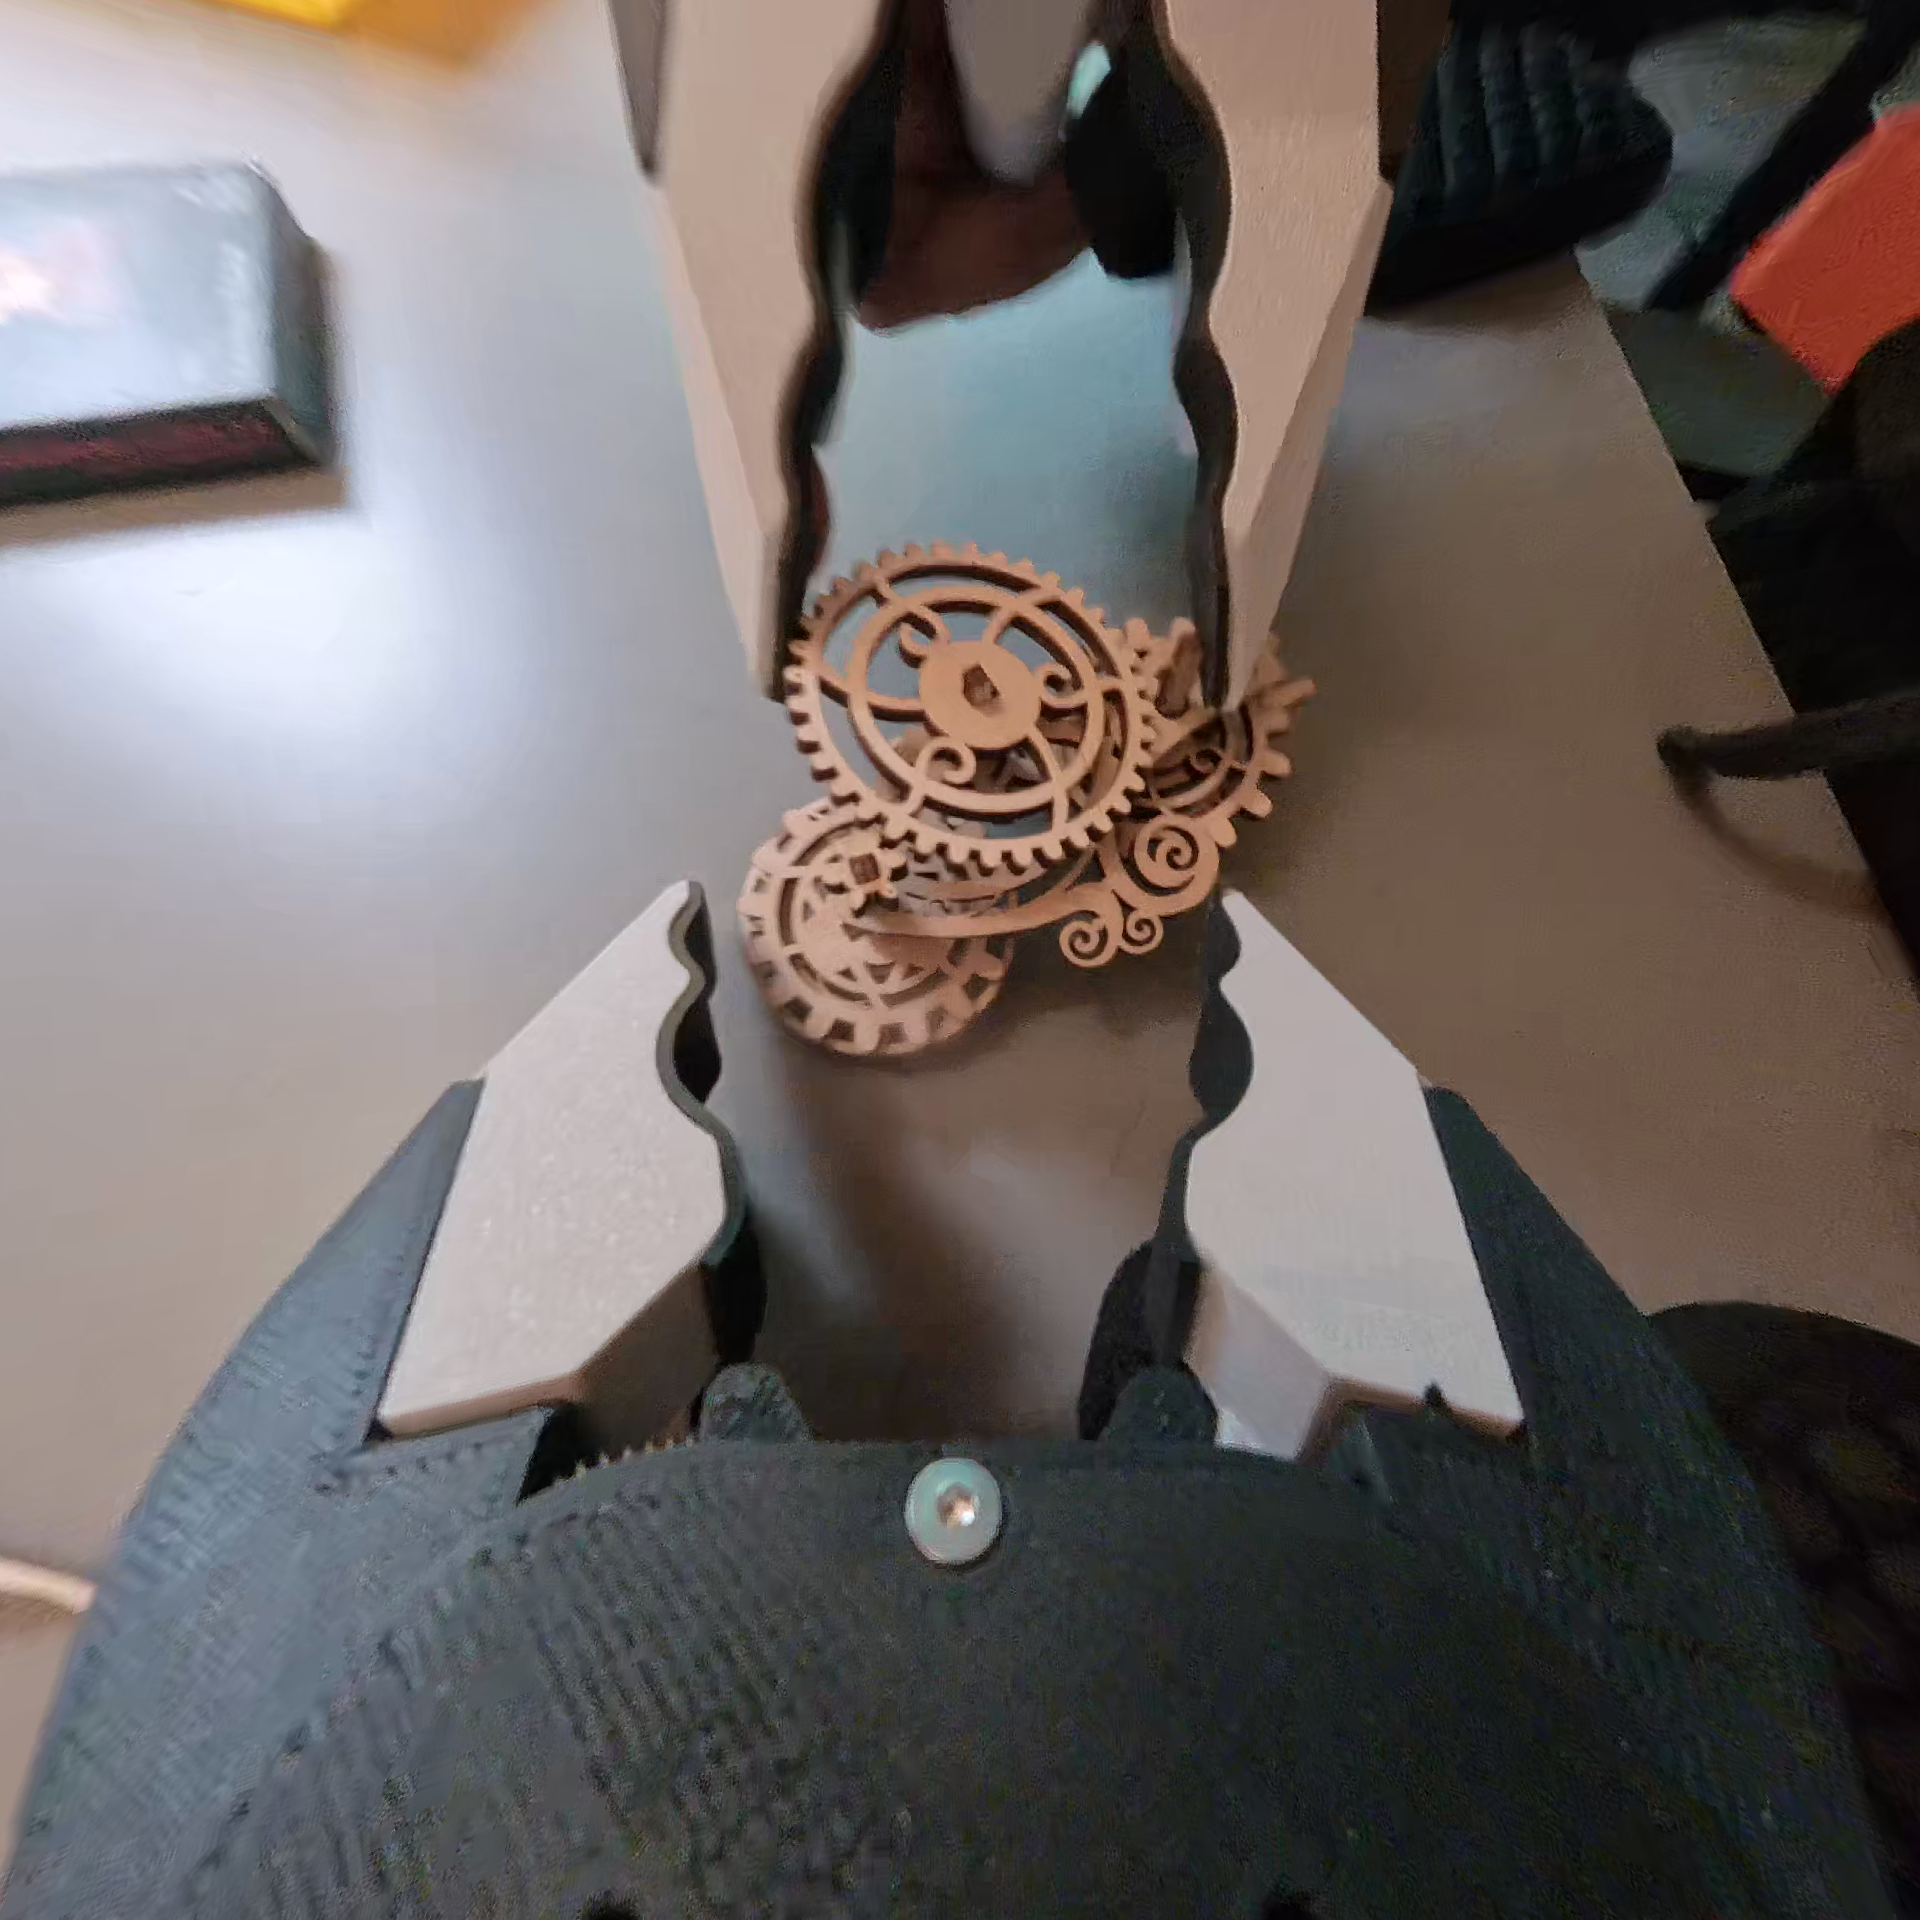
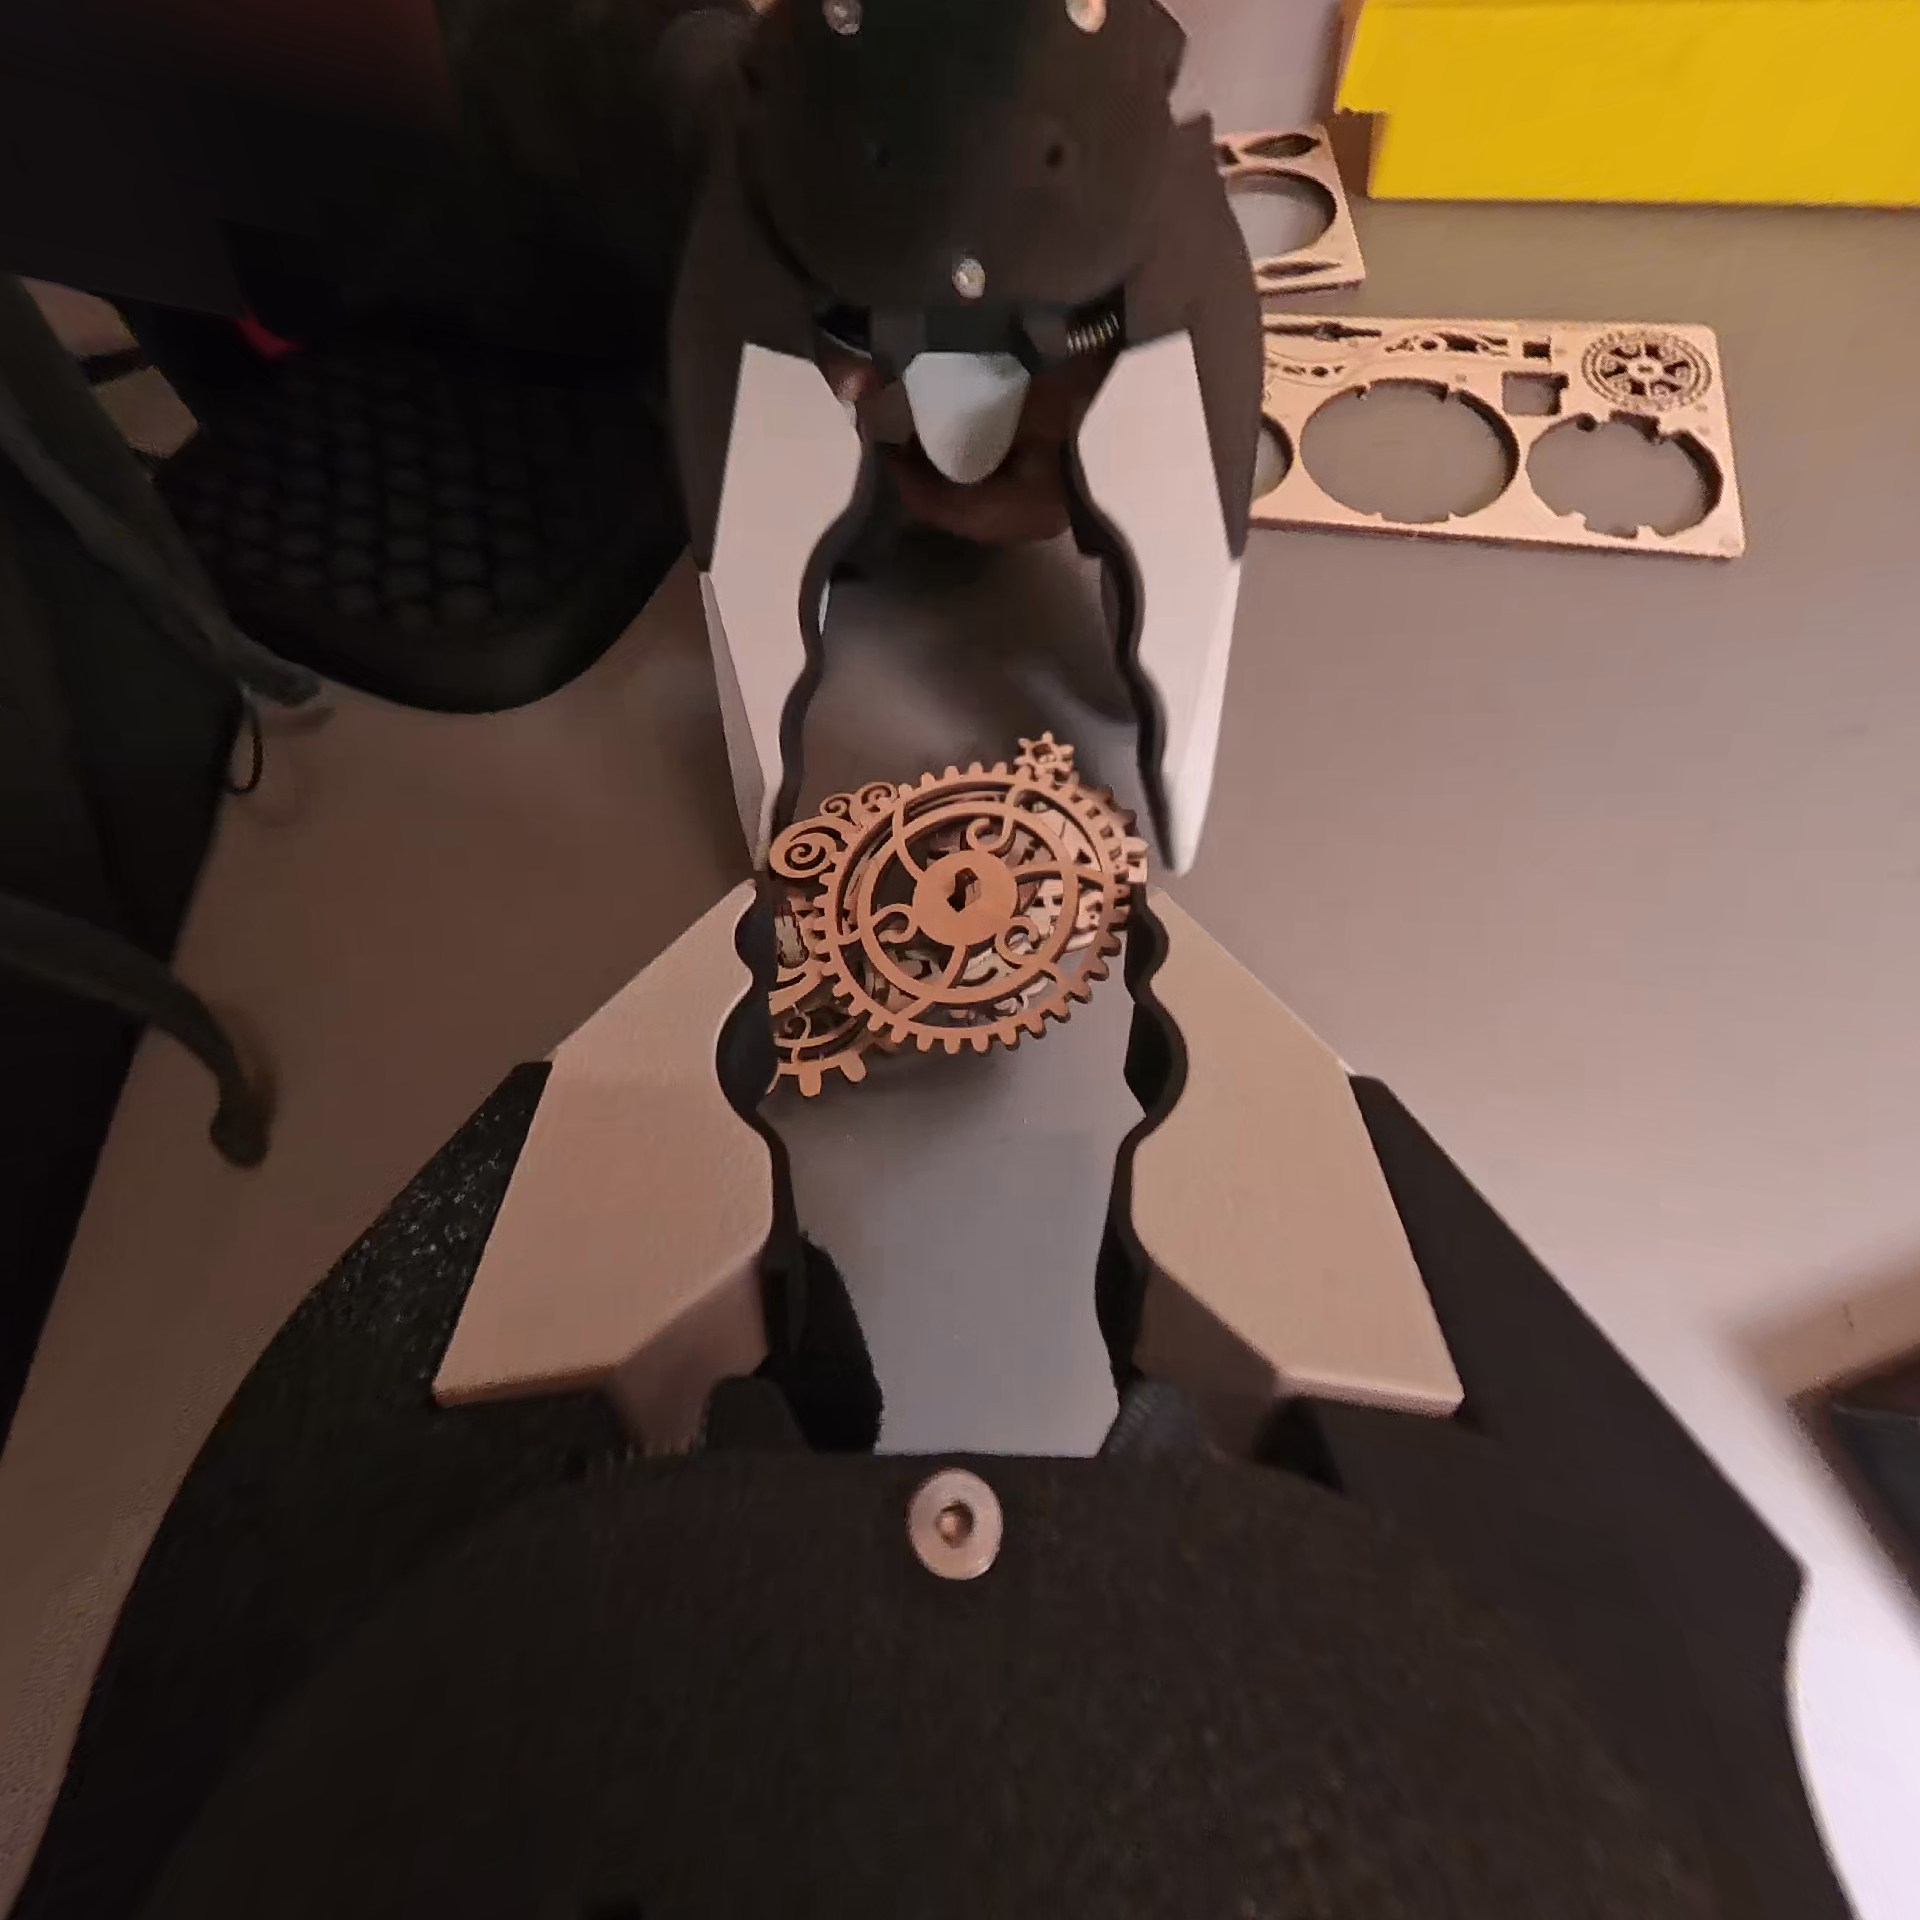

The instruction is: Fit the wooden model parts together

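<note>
The grey table (image 2: 1507, 935) holds the wooden gear model (image 1: 997, 769) near its middle, tilted up. Only the right wrist view shows the punched-out wooden sheets (image 2: 1496, 436) and a yellow box (image 2: 1631, 94) beyond; only the left wrist view shows a dark box (image 1: 145, 332), well apart. The table edge runs close on the chair side; bare surface lies elsewhere. The right gripper (image 2: 951, 925) is part-open, its fingertips gripping the model's sides. The left gripper (image 1: 956, 920) gapes wide, holding nothing, just short of the model.
</note>
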Motion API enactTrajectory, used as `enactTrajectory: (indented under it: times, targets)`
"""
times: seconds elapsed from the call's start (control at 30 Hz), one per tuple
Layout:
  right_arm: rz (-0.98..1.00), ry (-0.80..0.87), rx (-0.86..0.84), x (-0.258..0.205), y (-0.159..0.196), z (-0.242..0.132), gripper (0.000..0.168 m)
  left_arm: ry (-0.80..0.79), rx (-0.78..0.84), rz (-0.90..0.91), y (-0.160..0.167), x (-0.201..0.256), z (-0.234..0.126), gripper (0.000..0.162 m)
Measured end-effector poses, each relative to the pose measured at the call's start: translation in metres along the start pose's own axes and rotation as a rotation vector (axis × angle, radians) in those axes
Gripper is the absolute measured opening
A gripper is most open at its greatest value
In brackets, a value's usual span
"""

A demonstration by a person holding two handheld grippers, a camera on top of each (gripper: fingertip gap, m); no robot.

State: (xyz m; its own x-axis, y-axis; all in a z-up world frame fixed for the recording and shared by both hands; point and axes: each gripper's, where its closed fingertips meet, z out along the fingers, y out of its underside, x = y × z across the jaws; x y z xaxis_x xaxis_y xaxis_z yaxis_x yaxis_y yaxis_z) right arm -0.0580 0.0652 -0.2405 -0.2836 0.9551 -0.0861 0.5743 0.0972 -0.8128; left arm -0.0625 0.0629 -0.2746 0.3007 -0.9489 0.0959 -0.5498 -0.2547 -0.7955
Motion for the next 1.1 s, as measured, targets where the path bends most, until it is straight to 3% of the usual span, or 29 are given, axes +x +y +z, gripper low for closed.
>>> enactTrajectory:
  times: [0.27,0.4,0.5,0.6,0.67,0.77,0.93,1.1]
  targets:
    - [-0.066,-0.007,0.131,-0.002,-0.005,-0.006,0.066,-0.045,-0.056,0.03,0.004,0.0,0.009,0.082]
    - [0.058,-0.028,0.16,-0.001,-0.005,-0.009,0.066,-0.048,-0.034,0.006,0.002,0.0,0.007,0.082]
    - [0.132,0.009,0.162,0.008,-0.004,-0.017,0.043,-0.062,-0.058,0.024,0.007,0.0,0.006,0.081]
    - [0.088,0.068,0.07,0.007,0.0,-0.017,0.072,-0.077,-0.054,0.0,0.007,-0.002,0.004,0.08]
    - [0.074,0.109,0.006,0.004,-0.003,-0.014,0.079,-0.099,-0.053,-0.018,0.008,-0.006,0.004,0.081]
    - [0.106,0.204,-0.117,0.007,-0.001,-0.005,0.08,-0.141,-0.065,-0.017,0.008,-0.009,0.005,0.08]
    - [0.121,0.312,-0.312,0.018,0.017,0.006,0.064,-0.208,-0.104,-0.005,0.007,-0.01,0.005,0.08]
    - [0.081,0.253,-0.194,0.015,-0.001,0.005,0.061,-0.209,-0.094,-0.029,0.009,-0.008,0.003,0.078]
